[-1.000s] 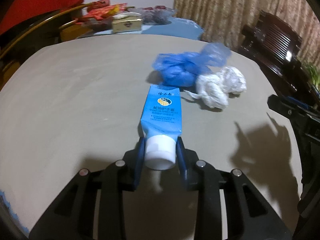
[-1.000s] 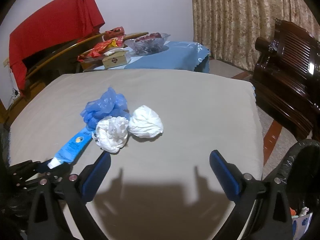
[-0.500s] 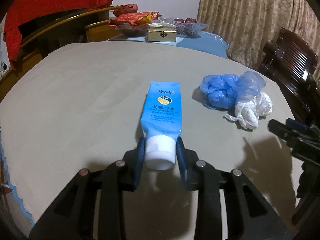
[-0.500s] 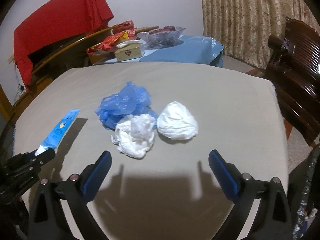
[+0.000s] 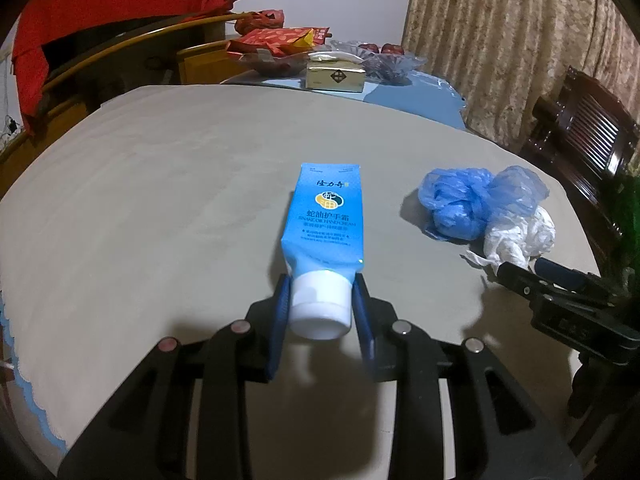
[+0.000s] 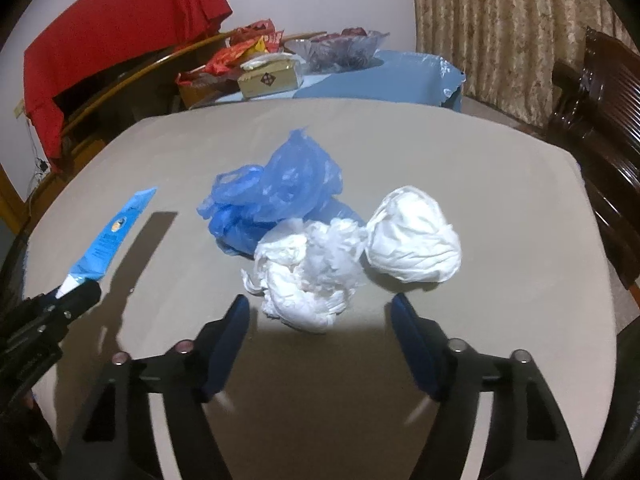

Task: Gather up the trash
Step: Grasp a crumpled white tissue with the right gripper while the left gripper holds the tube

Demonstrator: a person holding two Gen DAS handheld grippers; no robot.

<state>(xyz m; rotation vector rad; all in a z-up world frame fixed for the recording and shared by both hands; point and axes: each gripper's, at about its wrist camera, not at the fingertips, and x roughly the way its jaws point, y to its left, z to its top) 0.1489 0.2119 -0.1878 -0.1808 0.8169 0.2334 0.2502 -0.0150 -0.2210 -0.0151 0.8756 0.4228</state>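
Note:
My left gripper (image 5: 320,304) is shut on the white cap of a blue hand-cream tube (image 5: 326,220), held just above the grey table (image 5: 160,200). In the right wrist view that tube (image 6: 108,236) hangs at the far left. My right gripper (image 6: 320,312) is closing; its pads stand either side of a crumpled white plastic wad (image 6: 308,280) without pressing it. A crumpled blue plastic bag (image 6: 272,200) lies behind the wad, and a knotted white bag (image 6: 412,236) to its right. From the left wrist view the blue bag (image 5: 460,208) and white wad (image 5: 516,236) lie at right.
A second table with a blue cloth (image 6: 380,80) behind holds a tan box (image 6: 268,76), red snack packets (image 6: 244,48) and a glass bowl (image 6: 340,44). A dark wooden chair (image 6: 600,120) stands at right. Red cloth (image 6: 120,32) hangs over a chair at back left.
My right gripper came forward and down to the white wad and its jaws narrowed. My left gripper carried the tube leftward, away from the bags.

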